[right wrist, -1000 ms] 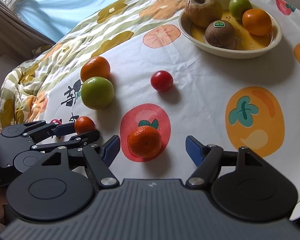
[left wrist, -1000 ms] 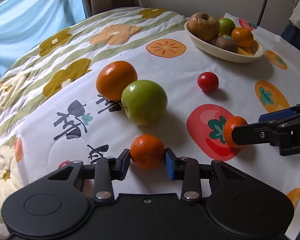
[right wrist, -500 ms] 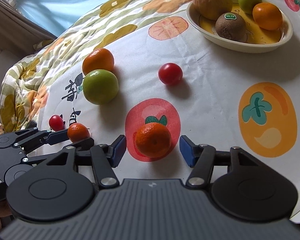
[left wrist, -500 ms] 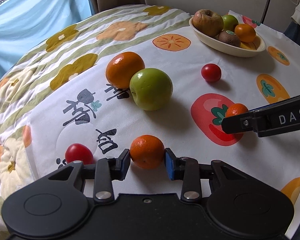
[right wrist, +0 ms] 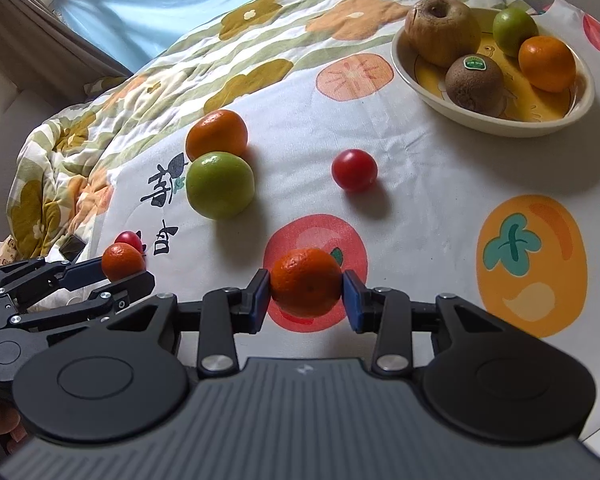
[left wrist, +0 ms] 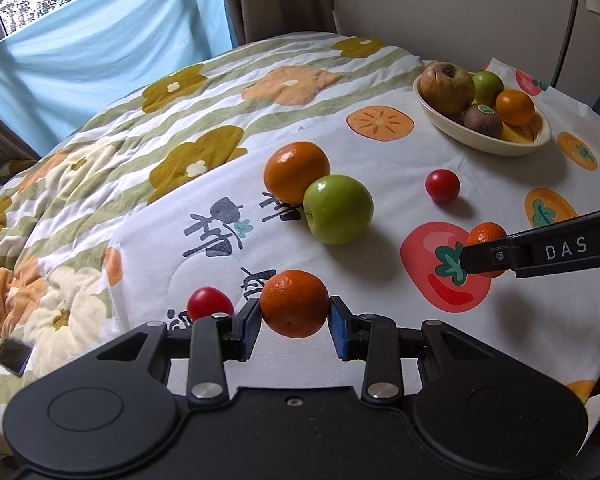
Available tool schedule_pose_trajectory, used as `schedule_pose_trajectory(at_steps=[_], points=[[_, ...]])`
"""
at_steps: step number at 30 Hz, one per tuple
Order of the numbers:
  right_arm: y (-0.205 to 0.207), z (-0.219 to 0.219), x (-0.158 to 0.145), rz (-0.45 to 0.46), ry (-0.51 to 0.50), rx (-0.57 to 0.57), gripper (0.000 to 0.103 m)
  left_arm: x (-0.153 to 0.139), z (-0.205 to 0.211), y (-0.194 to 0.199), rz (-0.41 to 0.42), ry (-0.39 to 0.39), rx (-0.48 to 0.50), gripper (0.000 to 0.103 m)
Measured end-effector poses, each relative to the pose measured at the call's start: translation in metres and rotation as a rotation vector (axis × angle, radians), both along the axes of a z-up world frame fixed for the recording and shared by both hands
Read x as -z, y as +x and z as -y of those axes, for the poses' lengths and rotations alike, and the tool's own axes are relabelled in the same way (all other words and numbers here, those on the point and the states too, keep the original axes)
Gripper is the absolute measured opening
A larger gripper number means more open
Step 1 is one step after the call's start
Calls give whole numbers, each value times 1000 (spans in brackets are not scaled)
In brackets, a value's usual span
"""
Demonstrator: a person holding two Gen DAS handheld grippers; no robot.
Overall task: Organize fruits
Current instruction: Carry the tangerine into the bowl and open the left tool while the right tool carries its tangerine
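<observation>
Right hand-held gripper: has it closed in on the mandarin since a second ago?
Yes. The right hand-held gripper was wide open around the mandarin over the printed red tomato; its blue pads now press both sides.

1. The left wrist view is looking forward along the left gripper (left wrist: 294, 322) from low and close over the printed cloth (left wrist: 380, 148), facing the bowl (left wrist: 484, 142) sitting in the upper right of the frame.
2. The right wrist view is looking forward along the right gripper (right wrist: 306, 298), equally low and near, with the bowl (right wrist: 496, 122) again lying upper right.
3. Both views are sharing the green apple (left wrist: 337, 209) (right wrist: 220, 185), and each is catching the other gripper at a frame edge.
</observation>
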State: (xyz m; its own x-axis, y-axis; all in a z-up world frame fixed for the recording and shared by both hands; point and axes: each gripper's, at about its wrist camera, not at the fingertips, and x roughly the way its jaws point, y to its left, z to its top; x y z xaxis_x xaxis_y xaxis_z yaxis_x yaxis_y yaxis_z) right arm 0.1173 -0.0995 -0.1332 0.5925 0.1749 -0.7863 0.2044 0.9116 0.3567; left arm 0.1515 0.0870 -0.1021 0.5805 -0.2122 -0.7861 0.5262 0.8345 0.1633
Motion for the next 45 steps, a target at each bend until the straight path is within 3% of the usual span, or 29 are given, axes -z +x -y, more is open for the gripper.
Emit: schedule_pose_trajectory(at_steps=[6,13,21,33,45], points=[[-10,7,-18,42,-13,-28,53,-20,-7,-17,74,3,-90,40],[-22,21,-38,82,-26,-50,53,-39,-15,-38,113,-19,-216,40],[-35,54,-62,130,-56,-93,53,-60,4,-58,132,-49,-288,40],[-26,145,-81,175,-107,-113,53,-82,103,-48,143,-115,-278,40],[3,240,-67,160,-126,-123,53,-58,226,-19,96,-134,-168,40]])
